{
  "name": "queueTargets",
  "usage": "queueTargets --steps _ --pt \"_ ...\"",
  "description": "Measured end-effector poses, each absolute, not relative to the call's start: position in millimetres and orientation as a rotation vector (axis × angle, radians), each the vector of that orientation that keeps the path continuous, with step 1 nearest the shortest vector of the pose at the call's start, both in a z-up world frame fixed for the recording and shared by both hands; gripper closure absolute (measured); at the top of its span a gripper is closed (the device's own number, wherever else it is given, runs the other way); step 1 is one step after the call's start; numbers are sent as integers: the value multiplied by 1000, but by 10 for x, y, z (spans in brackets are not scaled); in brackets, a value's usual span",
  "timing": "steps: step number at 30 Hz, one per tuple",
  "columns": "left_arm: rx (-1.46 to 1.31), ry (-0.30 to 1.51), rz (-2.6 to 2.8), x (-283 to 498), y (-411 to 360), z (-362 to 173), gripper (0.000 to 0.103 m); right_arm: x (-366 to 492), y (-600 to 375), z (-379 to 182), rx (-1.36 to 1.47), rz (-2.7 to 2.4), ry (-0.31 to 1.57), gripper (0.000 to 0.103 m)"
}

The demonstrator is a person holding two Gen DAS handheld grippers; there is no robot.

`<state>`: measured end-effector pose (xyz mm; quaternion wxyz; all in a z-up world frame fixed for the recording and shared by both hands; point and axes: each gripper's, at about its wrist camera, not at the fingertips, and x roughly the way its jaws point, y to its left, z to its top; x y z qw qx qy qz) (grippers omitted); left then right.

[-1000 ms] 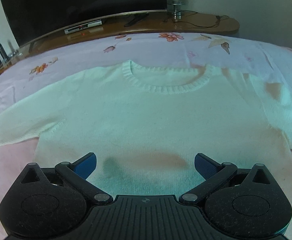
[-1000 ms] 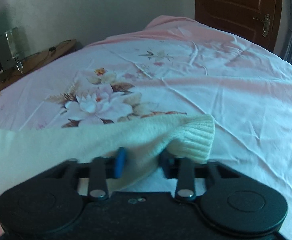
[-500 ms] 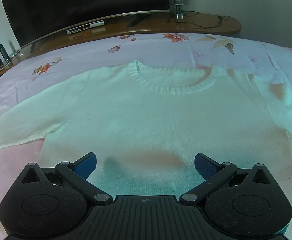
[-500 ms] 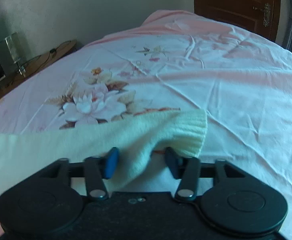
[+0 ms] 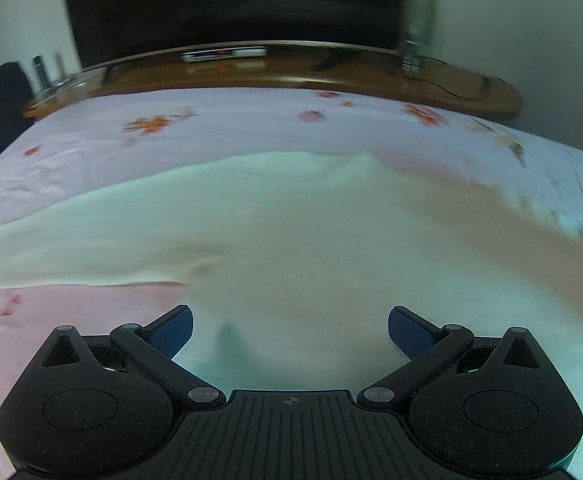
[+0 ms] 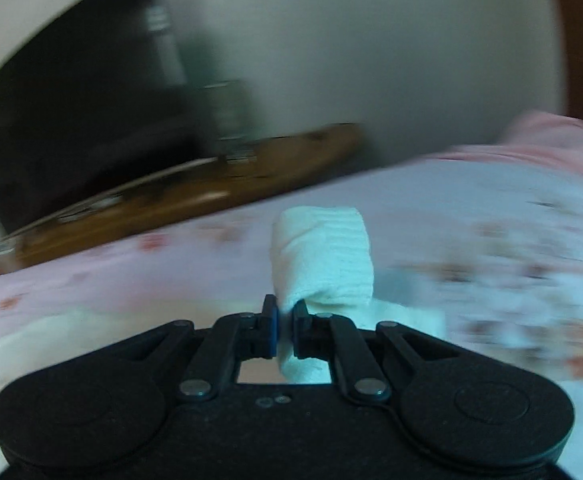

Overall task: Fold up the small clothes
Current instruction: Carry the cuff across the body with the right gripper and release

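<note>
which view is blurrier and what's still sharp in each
Right wrist view is blurrier: the bed sheet and wooden shelf smear sideways, while the right gripper and the pinched sweater cuff stay fairly crisp. Left wrist view: the sweater and TV are softly blurred, the open left gripper sharp, with fisheye bending at the edges.

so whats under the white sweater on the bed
The white sweater lies on the pink floral bedsheet, which shows all around it. Directly beneath, the sheet is covered. The right tool pinches the sleeve cuff up off it.
</note>
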<state>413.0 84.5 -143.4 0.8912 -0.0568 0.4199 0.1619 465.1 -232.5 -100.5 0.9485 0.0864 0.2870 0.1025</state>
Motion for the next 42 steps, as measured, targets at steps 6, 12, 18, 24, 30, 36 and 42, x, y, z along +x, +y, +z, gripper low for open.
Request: queueTargets --steps 6,12,18,24,30,36,42 --pt "-185 872 386 4036 1328 -1402 0 4737 -1009 -1379 115 462 715 94" --pt "-329 907 248 4070 1380 -1453 0 4591 -614 -1508 82 538 816 67" --pt "-499 947 56 4258 1066 -1573 0 4348 -1141 -1348 -44 344 728 54" --pt "-326 952 19 4540 539 -1710 11 4189 -1632 -1485 -88 183 750 48" --pt "-285 865 50 4671 445 -1745 71 4127 -1841 -1620 -99 122 769 47" --pt "-367 744 53 4638 721 -1628 96 4125 -1887 -1668 -111 102 763 43" --pt "-373 635 80 4494 1113 -1476 96 4184 -1835 -1709 -122 107 768 41"
